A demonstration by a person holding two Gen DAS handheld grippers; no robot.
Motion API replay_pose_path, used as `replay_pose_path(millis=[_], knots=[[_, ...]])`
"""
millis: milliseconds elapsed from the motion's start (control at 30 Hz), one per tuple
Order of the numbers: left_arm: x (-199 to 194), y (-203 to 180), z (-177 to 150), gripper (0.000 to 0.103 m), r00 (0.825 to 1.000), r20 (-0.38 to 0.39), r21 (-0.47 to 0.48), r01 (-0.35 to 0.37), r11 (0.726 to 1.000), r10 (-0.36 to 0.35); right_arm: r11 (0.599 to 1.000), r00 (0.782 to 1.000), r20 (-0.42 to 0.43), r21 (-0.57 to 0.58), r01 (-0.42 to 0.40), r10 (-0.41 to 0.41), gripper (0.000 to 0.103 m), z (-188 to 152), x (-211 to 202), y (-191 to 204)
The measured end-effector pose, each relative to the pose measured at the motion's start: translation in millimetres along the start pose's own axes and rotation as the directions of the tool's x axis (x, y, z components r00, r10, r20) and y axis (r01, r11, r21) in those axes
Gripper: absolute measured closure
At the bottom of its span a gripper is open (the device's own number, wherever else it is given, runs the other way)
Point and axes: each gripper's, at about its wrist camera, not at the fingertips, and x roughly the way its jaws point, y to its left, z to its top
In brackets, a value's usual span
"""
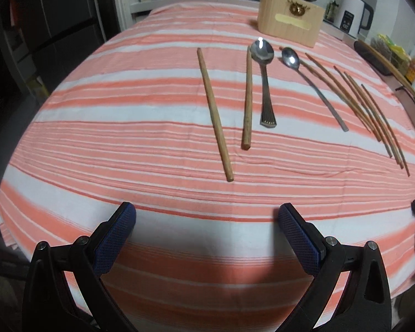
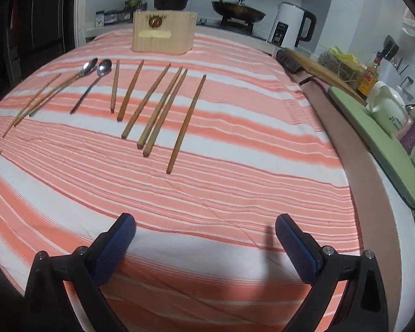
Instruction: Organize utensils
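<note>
Now both empty: left gripper [image 1: 206,215] agape, right gripper [image 2: 205,225] agape; chopsticks [image 2: 186,123], spoons [image 1: 264,83] lie well ahead.

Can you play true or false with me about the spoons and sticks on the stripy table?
1. There are two metal spoons on the cloth. True: one spoon lies beside the other spoon.
2. The left gripper is holding a chopstick. False: the left gripper is open and holds nothing.
3. The wooden box sits at the far side of the table, behind the utensils. True: the wooden box stands there.
4. The chopsticks are all inside the box. False: the chopsticks lie flat on the striped cloth.
5. The right gripper is shut tight. False: the right gripper is open and holds nothing.
</note>
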Motion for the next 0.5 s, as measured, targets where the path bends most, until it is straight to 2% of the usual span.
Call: replay_pose_path(millis=[33,200,333,433,467,500], knots=[[-0.6,-1.3,0.7,0.0,1.0,0.026,0.011,-0.008,1.0,0.008,1.0,1.0,-0.015,0.005,-0.019,0.019,0.0,1.3,3.3,-1.5],[3.4,-2.4,5.9,0.0,0.999,0.046,0.03,0.007,1.0,-0.009,0.993,0.991,-0.059,0.032,-0.118,0.119,0.0,7.5,15.0,-9.5],[2.8,-1.9,3.0,0.0,0.997,0.077,0.028,0.007,1.0,-0.01,0.992,0.989,-0.107,-0.065,-0.112,0.104,0.0,18.6,17.1,-1.4],[3.9,-1.8,5.8,0.0,0.998,0.063,0.032,0.008,0.999,-0.011,0.989,0.99,-0.084,-0.086,-0.12,0.113,0.002,23.2,19.5,-1.3],[4.1,-1.5,6.6,0.0,0.998,0.056,0.034,0.009,0.999,-0.011,0.988,0.988,-0.066,-0.055,-0.144,0.141,0.006,23.1,21.2,-4.2],[4.4,-1.4,7.1,0.0,0.999,0.052,0.036,0.01,0.999,-0.012,0.984,0.984,-0.041,-0.022,-0.177,0.176,0.015,21.7,22.3,-6.7]])
